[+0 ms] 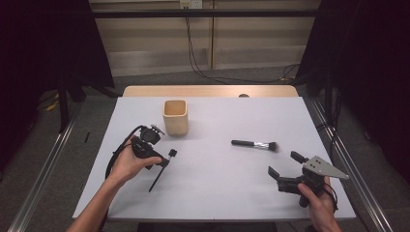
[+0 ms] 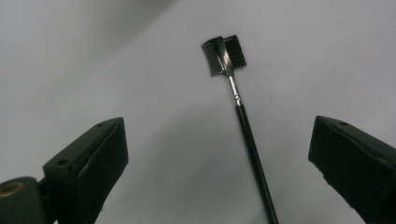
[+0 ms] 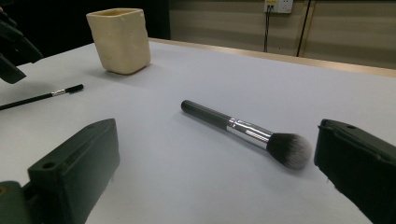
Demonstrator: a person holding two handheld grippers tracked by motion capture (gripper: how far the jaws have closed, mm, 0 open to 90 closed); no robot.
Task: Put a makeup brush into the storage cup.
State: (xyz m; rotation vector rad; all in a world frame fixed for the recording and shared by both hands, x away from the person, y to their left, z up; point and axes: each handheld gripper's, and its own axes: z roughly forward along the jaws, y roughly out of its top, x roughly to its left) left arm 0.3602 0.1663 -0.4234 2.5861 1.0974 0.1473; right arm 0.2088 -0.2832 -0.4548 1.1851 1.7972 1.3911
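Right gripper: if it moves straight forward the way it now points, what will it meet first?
Most likely the powder brush, which lies flat on the table just ahead of the open right gripper, across its line. How far ahead is unclear.

In the left gripper view the thin brow brush (image 2: 243,126) runs off the bottom edge, so the end of its handle is cut away. In the high view the left gripper (image 1: 162,159) covers the middle of that brush, and its head is too small to make out. In the right gripper view the picture's left edge cuts off the brow brush's handle, and the cup's (image 3: 120,39) inside is hidden behind its wall.
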